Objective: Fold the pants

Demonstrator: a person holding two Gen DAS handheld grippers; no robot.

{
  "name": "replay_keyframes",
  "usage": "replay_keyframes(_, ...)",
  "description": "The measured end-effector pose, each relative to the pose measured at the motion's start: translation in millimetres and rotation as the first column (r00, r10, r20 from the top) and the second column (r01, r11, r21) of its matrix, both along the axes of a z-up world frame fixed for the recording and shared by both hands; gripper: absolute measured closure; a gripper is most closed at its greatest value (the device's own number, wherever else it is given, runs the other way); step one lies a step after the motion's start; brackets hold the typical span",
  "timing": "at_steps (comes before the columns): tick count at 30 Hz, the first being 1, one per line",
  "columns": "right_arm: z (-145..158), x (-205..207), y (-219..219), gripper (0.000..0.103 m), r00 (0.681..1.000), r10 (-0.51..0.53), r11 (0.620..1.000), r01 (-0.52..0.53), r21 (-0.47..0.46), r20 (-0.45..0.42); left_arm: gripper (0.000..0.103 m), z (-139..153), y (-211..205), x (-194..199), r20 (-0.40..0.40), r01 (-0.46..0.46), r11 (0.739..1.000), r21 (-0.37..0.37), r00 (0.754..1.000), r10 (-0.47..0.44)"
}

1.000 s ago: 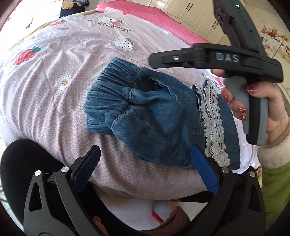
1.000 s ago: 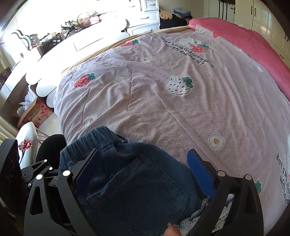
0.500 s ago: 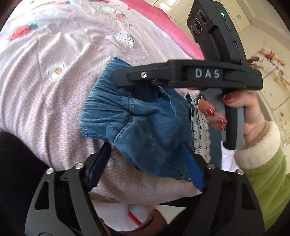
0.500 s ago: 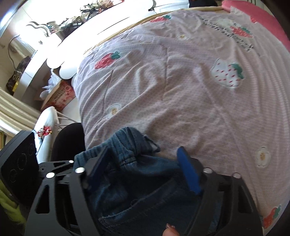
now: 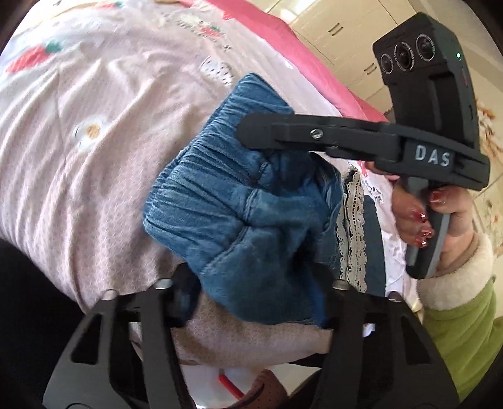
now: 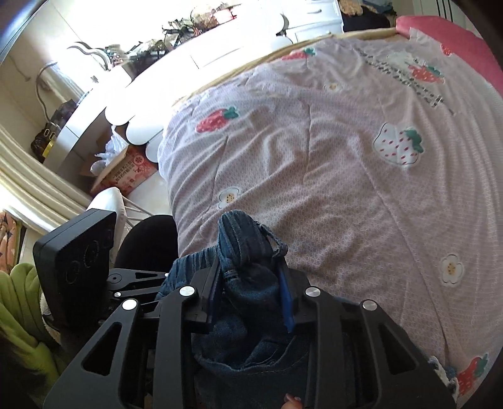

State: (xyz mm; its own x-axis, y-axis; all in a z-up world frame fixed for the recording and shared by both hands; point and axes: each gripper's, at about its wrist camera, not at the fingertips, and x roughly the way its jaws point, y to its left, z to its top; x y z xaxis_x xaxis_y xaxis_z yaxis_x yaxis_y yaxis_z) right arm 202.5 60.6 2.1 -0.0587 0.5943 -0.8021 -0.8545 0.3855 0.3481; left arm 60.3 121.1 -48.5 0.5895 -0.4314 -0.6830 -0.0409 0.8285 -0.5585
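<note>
Small blue denim pants (image 5: pixel 245 201) with a white lace trim (image 5: pixel 352 226) lie crumpled on the pink strawberry quilt (image 5: pixel 94 163) near the bed's front edge. My left gripper (image 5: pixel 256 297) is at the pants' near edge. Its jaws are closing with the denim fold between them, and I see no squeeze on it. My right gripper (image 5: pixel 251 135) comes in from the right, held by a hand with red nails (image 5: pixel 418 220). In the right wrist view the pants (image 6: pixel 245 239) bunch up between that gripper's (image 6: pixel 250 289) closing blue pads, which pinch the waistband.
The quilt (image 6: pixel 345 176) spreads wide beyond the pants, with a pink blanket (image 5: pixel 283 34) along its far side. A cardboard box (image 6: pixel 125 170), a white dresser (image 6: pixel 188 56) and a black round seat (image 6: pixel 147 242) stand left of the bed. Cupboard doors (image 5: pixel 345 28) stand behind.
Both grippers' jaws have narrowed from wide open onto the denim. The right gripper moved in over the waistband and bunched it up. The left gripper pushed closer to the pants' near edge.
</note>
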Motion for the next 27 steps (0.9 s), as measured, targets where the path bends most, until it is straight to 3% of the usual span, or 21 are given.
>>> replay_keyframes(2,5.8,0.8,-9.9,0.074,1.000,-0.014,1.000,0.014,0.018,0.006,0.073,7.0,-5.8,2.6,0.013,0.006,0.999,0.044,1.000,-0.007)
replay_keyframes(9,27.9,1.9,-54.0,0.074,0.996,-0.088,0.993,0.085,0.088,0.029,0.076,42.3,-39.4,9.3,0.095,0.053,0.983,0.176,0.993,-0.070)
replay_keyframes(17,39.7,-0.7,-106.0,0.074,0.987,-0.157,0.979,0.151,0.136,0.038,0.076,61.9,-81.9,10.5,0.123,0.119,0.964,0.238,0.981,-0.152)
replay_keyframes(27,39.6,-7.9,-167.2,0.074,0.973,-0.227,0.960,0.218,0.176,0.036,0.076,58.0,-131.2,12.5,0.120,0.187,0.933,0.308,0.965,-0.234)
